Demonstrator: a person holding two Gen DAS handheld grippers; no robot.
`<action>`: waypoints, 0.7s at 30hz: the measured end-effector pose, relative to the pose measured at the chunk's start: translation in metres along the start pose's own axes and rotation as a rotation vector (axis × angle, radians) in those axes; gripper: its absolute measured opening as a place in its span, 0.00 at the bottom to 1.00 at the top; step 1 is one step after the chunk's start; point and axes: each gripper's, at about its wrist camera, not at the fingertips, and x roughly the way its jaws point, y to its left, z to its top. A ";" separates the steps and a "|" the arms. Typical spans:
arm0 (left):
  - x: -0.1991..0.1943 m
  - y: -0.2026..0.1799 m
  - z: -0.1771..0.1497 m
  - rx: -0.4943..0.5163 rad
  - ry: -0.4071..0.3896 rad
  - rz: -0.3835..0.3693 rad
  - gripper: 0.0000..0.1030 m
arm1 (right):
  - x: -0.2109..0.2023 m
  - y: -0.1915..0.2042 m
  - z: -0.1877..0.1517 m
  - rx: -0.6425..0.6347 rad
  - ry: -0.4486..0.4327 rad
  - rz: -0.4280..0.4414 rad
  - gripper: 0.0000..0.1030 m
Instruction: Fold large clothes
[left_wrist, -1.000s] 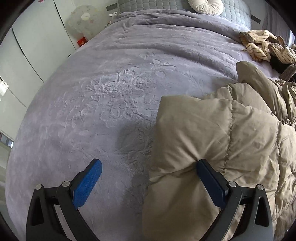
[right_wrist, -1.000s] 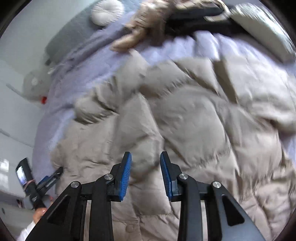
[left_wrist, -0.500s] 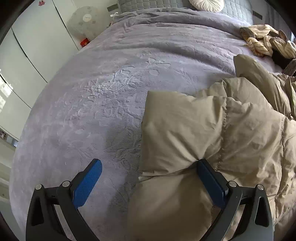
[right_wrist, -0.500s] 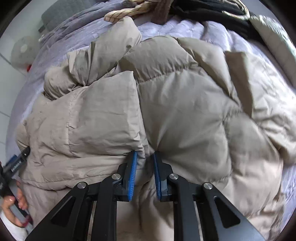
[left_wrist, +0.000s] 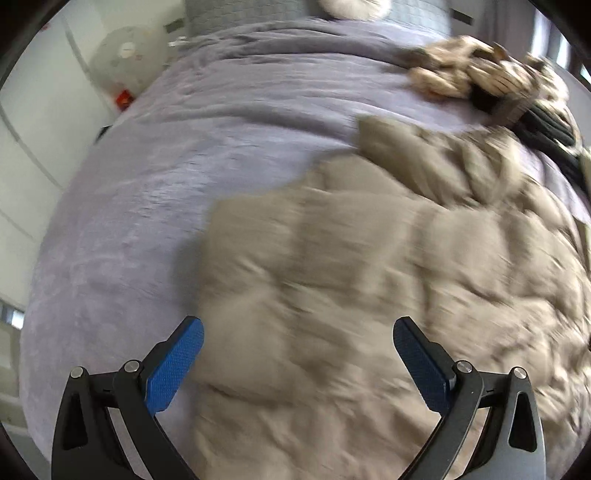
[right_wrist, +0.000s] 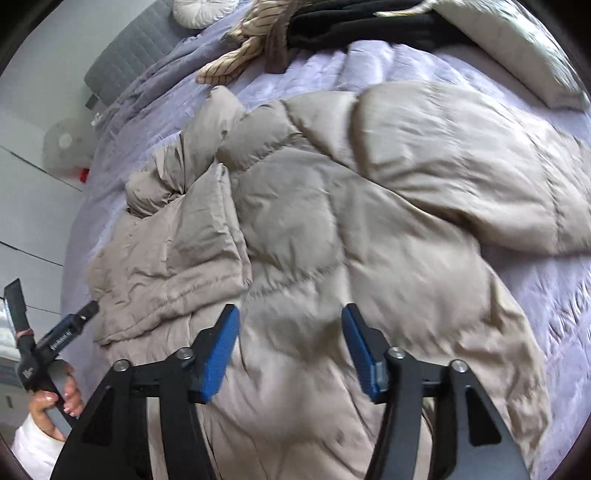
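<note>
A large beige puffer jacket (right_wrist: 332, 206) lies spread on the lilac bedspread (right_wrist: 406, 59), with one sleeve folded over its left side (right_wrist: 184, 251). It also shows, blurred, in the left wrist view (left_wrist: 369, 280). My left gripper (left_wrist: 297, 349) is open and empty above the jacket's left part. Seen from the right wrist view, the left gripper (right_wrist: 70, 328) hangs at the jacket's left edge. My right gripper (right_wrist: 290, 339) is open and empty just above the jacket's lower middle.
A pile of striped and black clothes (right_wrist: 295, 26) lies at the far side of the bed, also in the left wrist view (left_wrist: 480, 77). A round white cushion (right_wrist: 203, 11) rests by the grey headboard (right_wrist: 125, 62). A fan (left_wrist: 125, 59) stands beside the bed.
My right gripper has opened and let go of the jacket fold it pinched. My left gripper has swung right over the jacket, still open; the sleeve now lies folded.
</note>
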 end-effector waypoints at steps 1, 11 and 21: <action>-0.003 -0.014 -0.004 0.019 0.013 -0.028 1.00 | -0.002 -0.006 -0.001 0.016 0.005 0.015 0.73; -0.032 -0.141 -0.027 0.127 0.081 -0.225 1.00 | -0.054 -0.118 -0.012 0.302 -0.070 0.107 0.84; -0.045 -0.230 -0.033 0.252 0.082 -0.278 1.00 | -0.082 -0.220 -0.012 0.524 -0.195 0.123 1.00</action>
